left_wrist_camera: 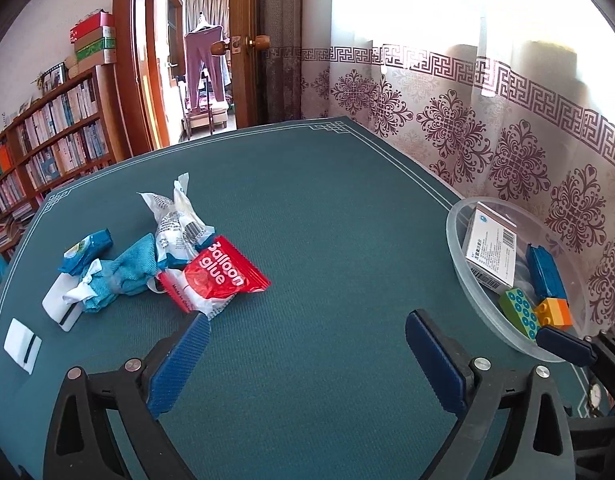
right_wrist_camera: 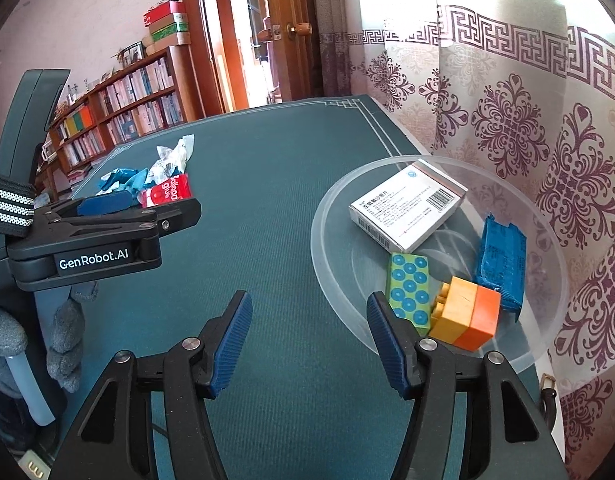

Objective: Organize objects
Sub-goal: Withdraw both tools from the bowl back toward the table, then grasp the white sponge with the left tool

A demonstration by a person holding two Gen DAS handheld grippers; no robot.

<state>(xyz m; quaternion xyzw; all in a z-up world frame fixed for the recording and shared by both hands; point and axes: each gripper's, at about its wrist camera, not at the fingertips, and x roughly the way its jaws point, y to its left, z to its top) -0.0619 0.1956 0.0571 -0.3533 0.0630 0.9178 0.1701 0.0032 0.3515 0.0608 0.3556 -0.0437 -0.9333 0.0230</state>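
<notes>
your left claw (left_wrist_camera: 307,354) hangs low over the green table (left_wrist_camera: 327,220), its blue pads spread wide with nothing between them. your right claw (right_wrist_camera: 309,330) is also parted with nothing between its pads, and its right pad sits at the near rim of a clear plastic bowl (right_wrist_camera: 331,216) on the table's right side. inside the bowl lie a green studded block (right_wrist_camera: 409,286), a yellow and orange block (right_wrist_camera: 469,314) touching it, a blue wrapped packet (right_wrist_camera: 501,258) against the far wall, and a white medicine box (right_wrist_camera: 407,210) tilted above them. further out on the left of the table sits a loose heap: a red balloon glue packet (left_wrist_camera: 215,278) nearest your left claw, a crumpled blue cloth (left_wrist_camera: 125,274), a blue sachet (left_wrist_camera: 85,250), and a white crinkled wrapper (left_wrist_camera: 177,216) behind. two white cards (left_wrist_camera: 23,344) lie near the left edge. beyond stand a bookshelf (left_wrist_camera: 47,148), an open doorway, and a patterned curtain (left_wrist_camera: 507,128).
</notes>
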